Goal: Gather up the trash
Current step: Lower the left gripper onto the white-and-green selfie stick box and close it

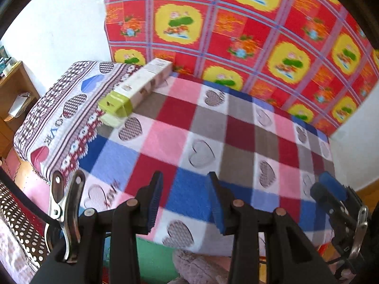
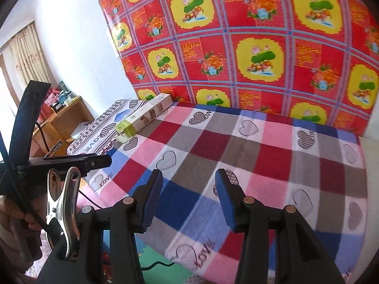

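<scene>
The left gripper (image 1: 183, 201) has its jaws partly apart, with nothing between them. Its blue pads (image 1: 154, 201) hang over the near edge of the bed. The right gripper (image 2: 189, 201) looks the same: jaws partly apart, a bit wider than the left ones, and nothing in them. It too hangs over the near part of the bed. In the left view, the right gripper shows at the far right edge, just beside the bed's corner.

Under both grippers lies a checked blanket (image 1: 201, 127) with red, pink, blue, grey and white squares and little hearts on it. It covers the bed.

The trash is a long box (image 1: 139, 87), white with a green end. It lies flat at the far left side of the bed, well apart from both grippers. One side rests on the blanket and the other side on a pillow (image 1: 61, 111) with hearts and stripes. In the right view the long box (image 2: 144, 116) sits in the same spot, far up and left of the jaws.

Behind the bed stands a big red and yellow flowered cloth (image 1: 248, 28) against the white wall (image 1: 59, 23). A wooden shelf (image 1: 14, 94) stands left of the pillow. A hand (image 2: 9, 215) shows at the left edge of the right view.
</scene>
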The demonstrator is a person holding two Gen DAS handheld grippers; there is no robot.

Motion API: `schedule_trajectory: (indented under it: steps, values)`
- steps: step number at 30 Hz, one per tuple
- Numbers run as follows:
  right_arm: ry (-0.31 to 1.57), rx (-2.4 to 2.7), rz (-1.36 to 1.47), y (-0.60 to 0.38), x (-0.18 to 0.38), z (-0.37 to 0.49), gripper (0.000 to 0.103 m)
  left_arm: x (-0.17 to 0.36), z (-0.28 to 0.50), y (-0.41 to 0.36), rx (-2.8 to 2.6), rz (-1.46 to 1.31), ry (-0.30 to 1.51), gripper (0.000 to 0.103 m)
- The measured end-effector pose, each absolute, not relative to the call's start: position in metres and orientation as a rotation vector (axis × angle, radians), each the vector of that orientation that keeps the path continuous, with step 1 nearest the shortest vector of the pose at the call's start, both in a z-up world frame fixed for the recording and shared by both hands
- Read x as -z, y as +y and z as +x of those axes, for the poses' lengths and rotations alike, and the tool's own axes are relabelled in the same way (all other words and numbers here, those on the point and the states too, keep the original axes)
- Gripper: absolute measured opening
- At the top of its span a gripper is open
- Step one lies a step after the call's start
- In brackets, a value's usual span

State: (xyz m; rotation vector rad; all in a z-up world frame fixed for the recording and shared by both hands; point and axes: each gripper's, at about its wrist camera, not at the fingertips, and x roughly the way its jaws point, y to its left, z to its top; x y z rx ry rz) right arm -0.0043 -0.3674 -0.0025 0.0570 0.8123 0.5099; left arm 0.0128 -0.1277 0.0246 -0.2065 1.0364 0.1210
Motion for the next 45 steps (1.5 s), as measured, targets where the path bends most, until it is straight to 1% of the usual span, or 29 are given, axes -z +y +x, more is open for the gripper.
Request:
schedule_trajectory:
  steps: [9, 17, 23, 26, 30, 33, 36, 45]
  values:
    - [0.833, -0.540, 0.078, -0.340, 0.013, 0.052, 0.047, -0.016, 0.067, -0.085, -0.168, -0.178, 1.055, 0.039]
    - [0.860, -0.570, 0.073, -0.309, 0.018, 0.083, 0.047, -0.003, 0.104, -0.045, -0.186, -0.159, 1.093, 0.040]
    - [0.882, -0.544, 0.084, -0.290, 0.020, 0.094, 0.047, 0.013, 0.131, -0.020, -0.157, -0.166, 1.127, 0.056]
    - [0.895, -0.494, 0.096, -0.283, 0.022, 0.098, 0.047, 0.019, 0.146, -0.010, -0.111, -0.161, 1.146, 0.058]
    - [0.899, -0.429, 0.115, -0.273, 0.020, 0.099, 0.047, 0.029, 0.165, 0.001, -0.053, -0.098, 1.168, 0.069]
    - [0.890, -0.380, 0.119, -0.264, 0.019, 0.099, 0.047, 0.040, 0.179, 0.012, -0.012, -0.065, 1.201, 0.074]
    - [0.899, -0.341, 0.149, -0.257, 0.022, 0.101, 0.047, 0.051, 0.187, 0.019, 0.026, -0.036, 1.223, 0.085]
    - [0.929, -0.294, 0.165, -0.227, 0.031, 0.109, 0.047, 0.075, 0.199, 0.027, 0.143, -0.013, 1.273, 0.085]
